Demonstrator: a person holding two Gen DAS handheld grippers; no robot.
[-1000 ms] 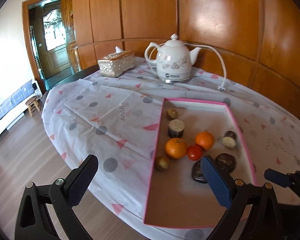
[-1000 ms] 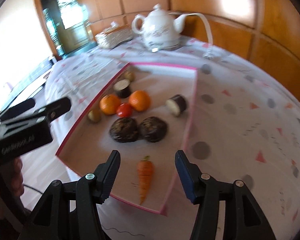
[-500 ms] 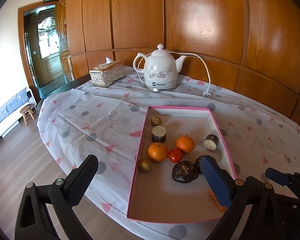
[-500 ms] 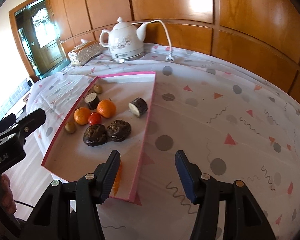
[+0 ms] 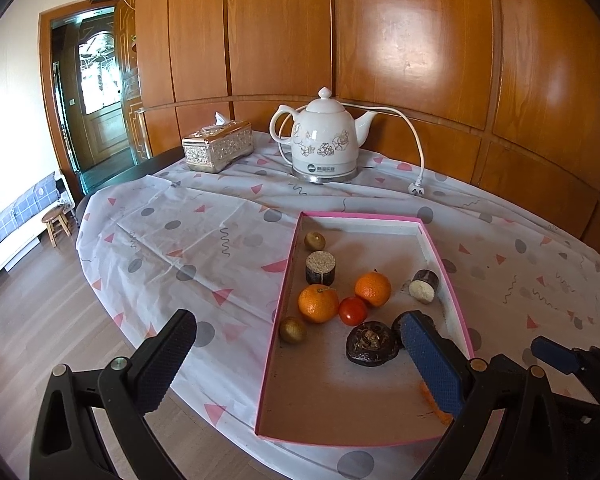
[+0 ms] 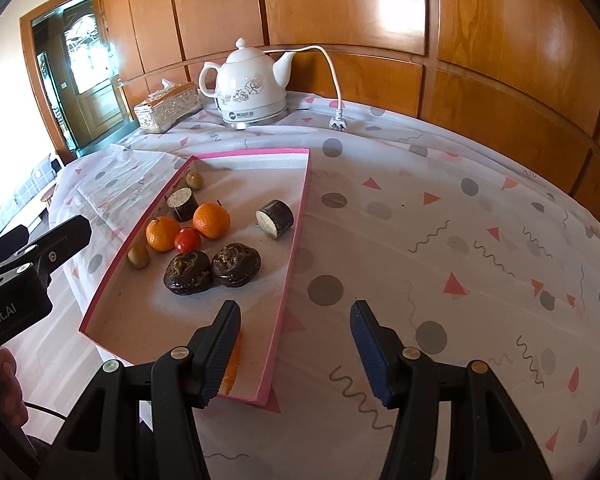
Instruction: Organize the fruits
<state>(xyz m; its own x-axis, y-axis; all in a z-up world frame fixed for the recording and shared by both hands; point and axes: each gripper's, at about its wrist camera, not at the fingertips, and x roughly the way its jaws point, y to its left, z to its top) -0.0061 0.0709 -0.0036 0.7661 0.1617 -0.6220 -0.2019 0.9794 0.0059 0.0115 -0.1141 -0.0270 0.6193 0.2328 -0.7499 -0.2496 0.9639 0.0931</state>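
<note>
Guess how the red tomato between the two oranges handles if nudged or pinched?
The tomato looks round and glossy, so probably rolls and slips. The oranges flanking it likely block sideways travel. Small and probably soft: pinch gently.

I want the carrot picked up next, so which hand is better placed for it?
Probably the right. The carrot lies at the tray's near end, beside the open right gripper's left finger. The open left gripper hangs over the tray's other edge, farther off.
</note>
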